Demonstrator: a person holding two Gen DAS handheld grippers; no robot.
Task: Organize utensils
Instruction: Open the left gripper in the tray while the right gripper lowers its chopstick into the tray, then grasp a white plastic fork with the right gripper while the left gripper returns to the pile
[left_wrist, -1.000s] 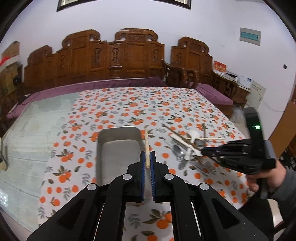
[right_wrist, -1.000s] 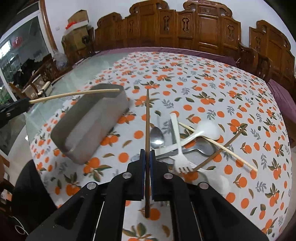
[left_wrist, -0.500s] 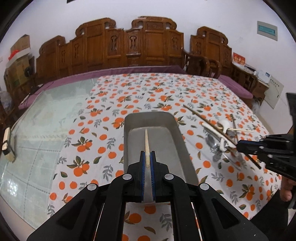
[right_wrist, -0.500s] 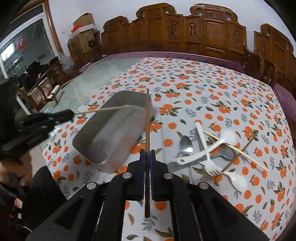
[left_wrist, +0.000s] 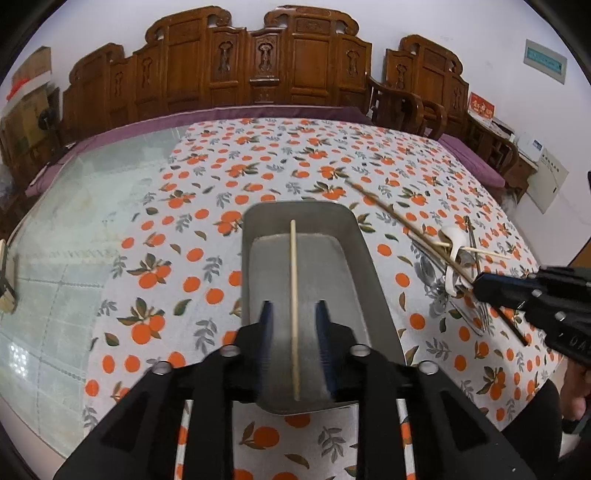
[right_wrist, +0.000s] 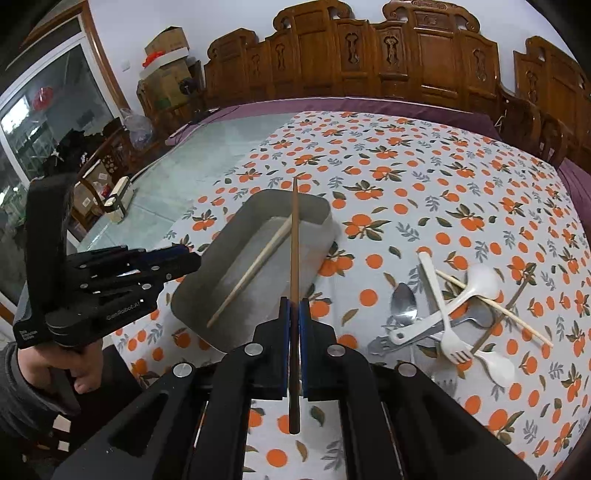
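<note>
The dark chopstick is clamped in the right gripper, whose jaws are pressed shut on it a little above its near end. A short piece sticks out behind the pads toward the person, and the long part runs straight forward, along the line of the fingers. Its far tip hangs over the far rim of the metal tray. Its long axis is nearly parallel to the long side of the tray.

I judge it to be light and stiff, probably wood, thin and round, so it may roll or pivot between flat pads. Holding it close to one end, as now, leaves a long free lever; a grip nearer the middle would be steadier.

Left of these tongs, the left gripper is over the near end of the tray. Its jaws are opening, and the pale chopstick lies between the pads but they do not press it. It seems to rest on the tray floor, pointing away along the tray. In the right wrist view it lies slightly slanted to the dark chopstick.

Right of the right tongs and further out, the other utensils lie in a loose pile on the orange-print tablecloth: white plastic spoons and a fork, metal spoons, two more chopsticks crossed over them.
</note>
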